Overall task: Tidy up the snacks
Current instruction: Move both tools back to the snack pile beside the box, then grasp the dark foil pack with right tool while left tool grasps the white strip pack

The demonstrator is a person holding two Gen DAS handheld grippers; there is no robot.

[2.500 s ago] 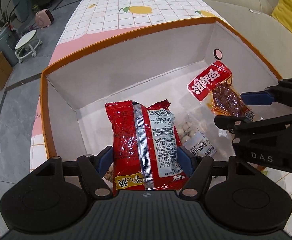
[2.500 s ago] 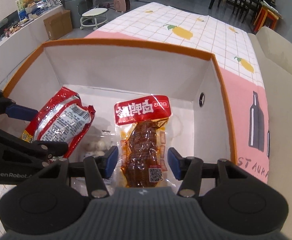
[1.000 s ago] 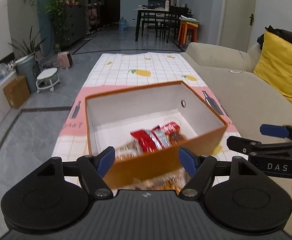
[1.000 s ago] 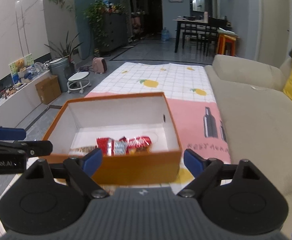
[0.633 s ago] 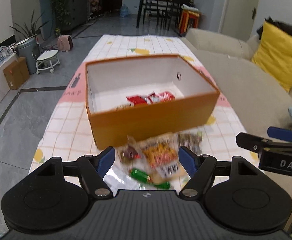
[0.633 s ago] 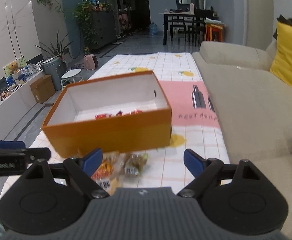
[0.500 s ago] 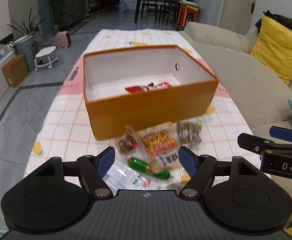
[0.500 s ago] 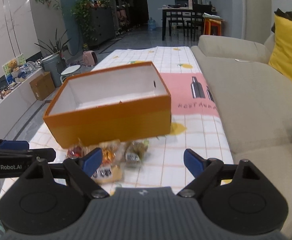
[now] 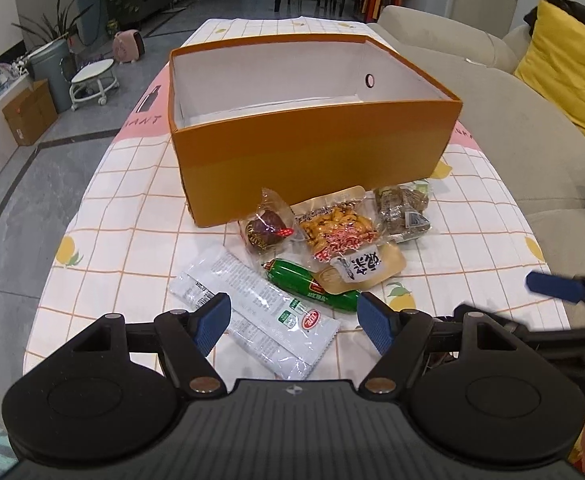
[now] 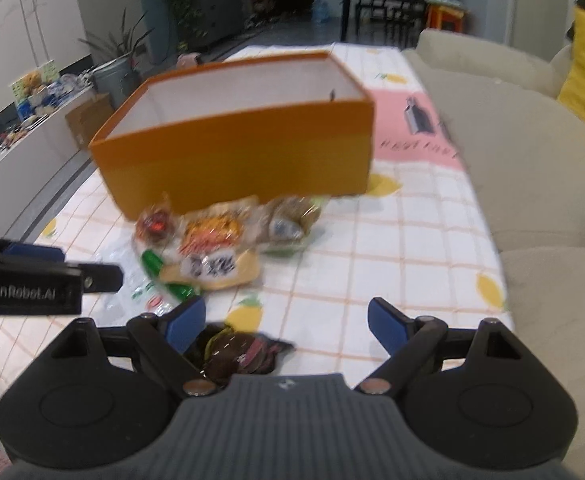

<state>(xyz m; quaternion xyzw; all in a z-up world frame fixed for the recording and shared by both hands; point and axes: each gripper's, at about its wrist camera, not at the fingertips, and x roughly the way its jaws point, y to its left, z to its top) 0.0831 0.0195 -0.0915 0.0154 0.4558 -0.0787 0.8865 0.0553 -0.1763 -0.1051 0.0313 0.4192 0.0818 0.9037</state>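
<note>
An open orange cardboard box (image 9: 312, 152) with a white inside stands on the worktop; just before it lie a green sausage stick (image 9: 308, 285), a white flat sachet (image 9: 252, 312) and orange-brown clear snack packs (image 9: 340, 232).

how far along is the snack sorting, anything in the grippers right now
Nothing is held: left gripper and right gripper are both open. The orange box hides its contents. Left on the tablecloth: white packet, green sausage, orange pack, two wrapped pieces, and a dark packet.

One orange box (image 9: 312, 156), six snack packets (image 9: 340, 236) and two hand-held grippers (image 9: 292, 322)
</note>
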